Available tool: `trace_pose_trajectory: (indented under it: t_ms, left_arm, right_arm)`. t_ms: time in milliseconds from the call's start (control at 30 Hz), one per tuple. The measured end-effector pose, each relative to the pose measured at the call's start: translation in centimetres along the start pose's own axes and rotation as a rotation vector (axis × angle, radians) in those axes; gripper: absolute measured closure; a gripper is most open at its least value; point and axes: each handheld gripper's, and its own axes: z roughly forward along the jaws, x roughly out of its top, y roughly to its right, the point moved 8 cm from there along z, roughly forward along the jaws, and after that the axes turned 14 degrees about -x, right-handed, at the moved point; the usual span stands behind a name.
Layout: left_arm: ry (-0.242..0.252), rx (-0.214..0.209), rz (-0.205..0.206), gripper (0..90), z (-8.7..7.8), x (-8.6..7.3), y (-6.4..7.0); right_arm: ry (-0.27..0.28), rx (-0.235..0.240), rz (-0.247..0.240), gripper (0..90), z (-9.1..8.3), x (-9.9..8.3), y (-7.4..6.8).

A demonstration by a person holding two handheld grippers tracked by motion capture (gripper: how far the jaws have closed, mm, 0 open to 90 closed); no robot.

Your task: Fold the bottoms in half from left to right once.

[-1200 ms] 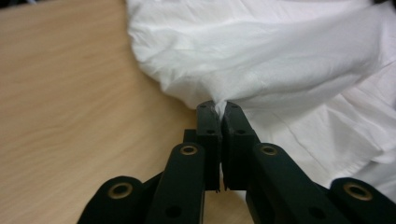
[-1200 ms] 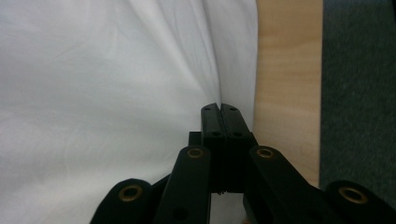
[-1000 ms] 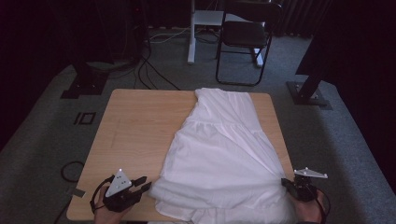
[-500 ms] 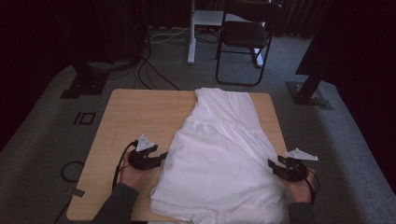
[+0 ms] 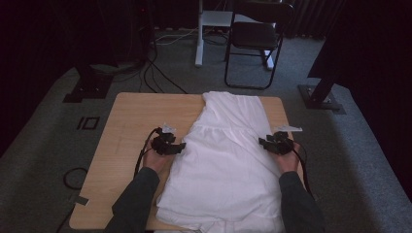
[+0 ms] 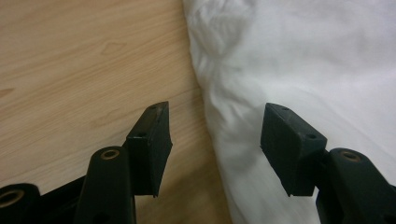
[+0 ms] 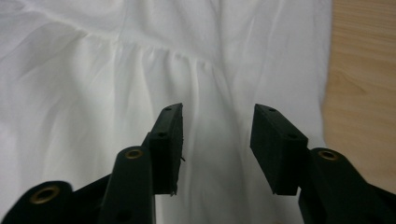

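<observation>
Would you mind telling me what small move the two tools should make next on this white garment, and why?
Probably lower both and close on the side edges. The left tool is open, straddling the edge of the white garment over the wooden table; the right tool is open above the cloth near the opposite edge. Neither grips anything yet.

Recording studio or lab, black curtains (image 5: 374, 43), stand bases (image 5: 323, 97) (carpeted), floor cables (image 5: 155, 73)

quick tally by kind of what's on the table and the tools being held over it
white garment: 1
grippers: 2, the left gripper at the garment's left edge and the right gripper at its right edge, both with jaws open
wooden table: 1
total: 4
</observation>
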Motion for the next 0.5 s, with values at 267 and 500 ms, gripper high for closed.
trace_pose_trajectory:
  t_ms: [267,500]
  left_arm:
    - [-0.001,-0.085,-0.004,77.3,2.3,-0.4,0.4]
    - [0.133,-0.076,0.004,89.9,-2.7,0.1,2.0]
  right_arm:
    - [-0.082,0.029,-0.064,89.2,3.8,0.9,-1.8]
    - [0.210,-0.162,0.015,90.0,-3.1,5.5,1.9]
